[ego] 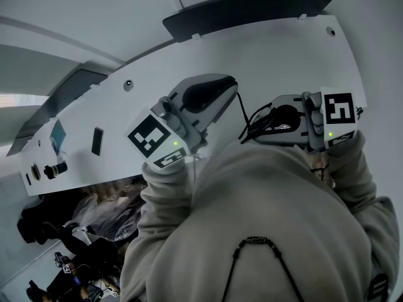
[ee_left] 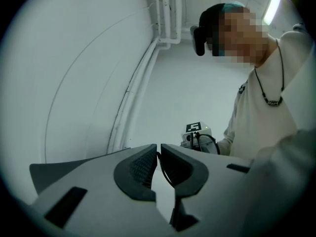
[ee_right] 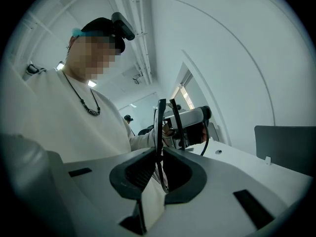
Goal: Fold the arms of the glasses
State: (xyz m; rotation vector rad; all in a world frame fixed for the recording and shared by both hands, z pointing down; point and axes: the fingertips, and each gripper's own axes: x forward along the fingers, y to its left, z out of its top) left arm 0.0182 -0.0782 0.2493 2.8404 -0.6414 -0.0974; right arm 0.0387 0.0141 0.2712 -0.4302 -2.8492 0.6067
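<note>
Two tongs, the left tongs [ee_left: 159, 148] and the right tongs [ee_right: 162, 151]; one pair of glasses [ee_right: 161, 113]; one white table [ego: 264, 61]

the glasses' [ee_right: 161, 117] lower part hides between the right gripper's [ee_right: 159, 154] pads; the dark sliver [ee_left: 166, 172] in the left gripper [ee_left: 159, 151] is too thin to name.

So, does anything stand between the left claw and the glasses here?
Nothing visible does. The right claw is shut on the glasses, and the left claw is shut on their thin dark arm.
</note>
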